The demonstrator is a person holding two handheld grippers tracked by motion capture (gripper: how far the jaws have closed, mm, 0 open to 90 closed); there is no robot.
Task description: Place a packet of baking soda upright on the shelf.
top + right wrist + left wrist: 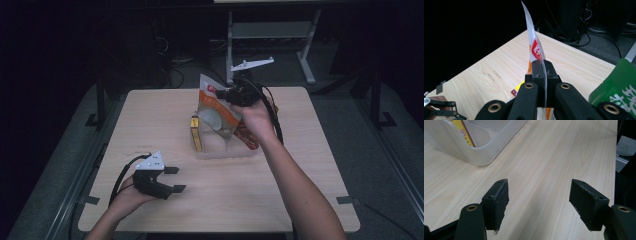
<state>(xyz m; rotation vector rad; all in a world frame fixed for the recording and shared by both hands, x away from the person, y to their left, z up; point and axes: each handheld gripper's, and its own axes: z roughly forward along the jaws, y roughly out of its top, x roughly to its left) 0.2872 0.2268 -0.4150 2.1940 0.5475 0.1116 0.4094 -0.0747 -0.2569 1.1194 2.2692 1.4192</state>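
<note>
Surroundings: dark room, cables and a grey metal frame beyond the far edge of the pale wooden table [150,130].
Container: clear shallow plastic tub [225,150] stood at the middle of the table; its rounded corner showed in the left gripper view [480,157].
Inside the tub: a narrow yellow and red packet [196,134] stood upright at its left end; a red packet [247,135] lay at its right side, partly behind the hand.
Held item: orange and white flat plastic snack pouch with a clear round window [216,112], lifted above the tub, tilted, its lower corner down toward the tub.
Right gripper [545,65]: clenched on the pouch's upper edge, the thin film pinched edge-on between the pads.
Left gripper [175,179]: released, jaws standing apart with nothing between them, resting at the near left of the table, well apart from the tub.
Also seen: a green printed bag [621,82] at the right of the right gripper view.
Handling, as a judgement: the pouch looked light, thin and floppy, with slick film that could slide out of a weak pinch.
Best hold: the flat sealed top edge, where it was already taken; squeezing the middle might crush the contents.
</note>
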